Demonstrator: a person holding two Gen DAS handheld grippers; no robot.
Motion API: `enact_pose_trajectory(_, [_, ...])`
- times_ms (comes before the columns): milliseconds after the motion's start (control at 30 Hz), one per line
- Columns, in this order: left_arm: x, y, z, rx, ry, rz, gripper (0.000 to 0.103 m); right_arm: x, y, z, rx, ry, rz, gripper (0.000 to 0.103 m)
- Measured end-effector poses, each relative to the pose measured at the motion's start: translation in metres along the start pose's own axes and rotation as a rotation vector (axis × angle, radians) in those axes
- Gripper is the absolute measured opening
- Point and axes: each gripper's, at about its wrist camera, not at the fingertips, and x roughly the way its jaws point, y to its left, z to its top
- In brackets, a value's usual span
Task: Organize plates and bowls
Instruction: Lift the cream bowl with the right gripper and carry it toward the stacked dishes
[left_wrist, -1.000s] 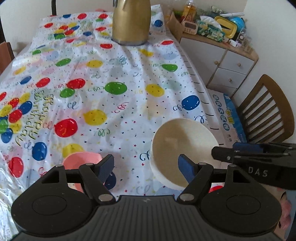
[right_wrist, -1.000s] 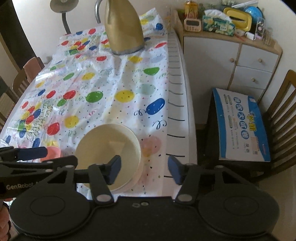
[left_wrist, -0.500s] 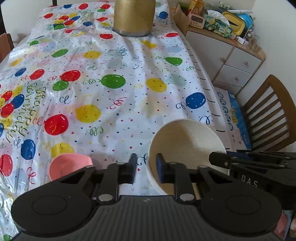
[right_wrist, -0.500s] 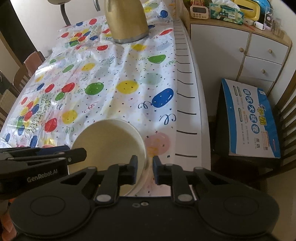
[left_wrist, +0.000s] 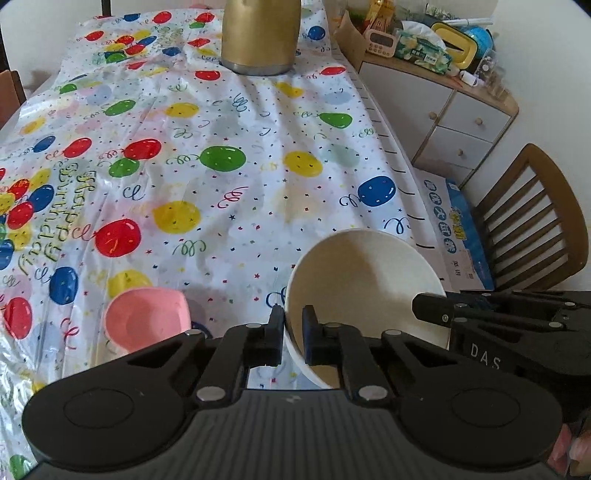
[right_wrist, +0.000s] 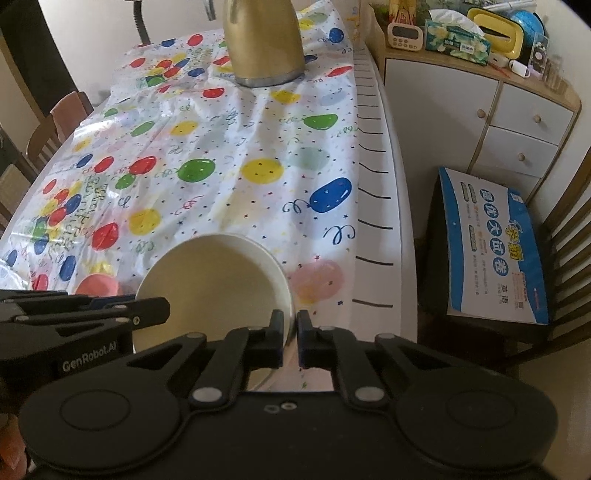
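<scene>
Two black claws pinch one big round cream bowl by its rim, at the near edge of the tabletop. The left claw is closed tight on the bowl's left rim, with one finger inside the bowl and one outside. The right claw is closed tight on the bowl's right rim in the same way. Both claws have just been closing, and the rim is between the fingers of each. The bowl looks tilted, with its open side facing away from the claws. Just left of it sits a small pink bowl, not touching it. Both bowls are on a white plastic cloth with coloured balloons that covers the tabletop. Far back on the cloth stands a tall gold metal jug. To the right of the tabletop, a blue and white box lies on a brown wooden chair. Behind that stands a white cupboard with drawers, and small things sit on top of it.
</scene>
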Motion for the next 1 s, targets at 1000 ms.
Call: enact_pose_trajectory(1000, [-0.163,0.078,-0.111,0.004,-0.051,-0.045,0.010,-0.127,0.124,-0.096,-0.017,-0.037,0.012,0.007])
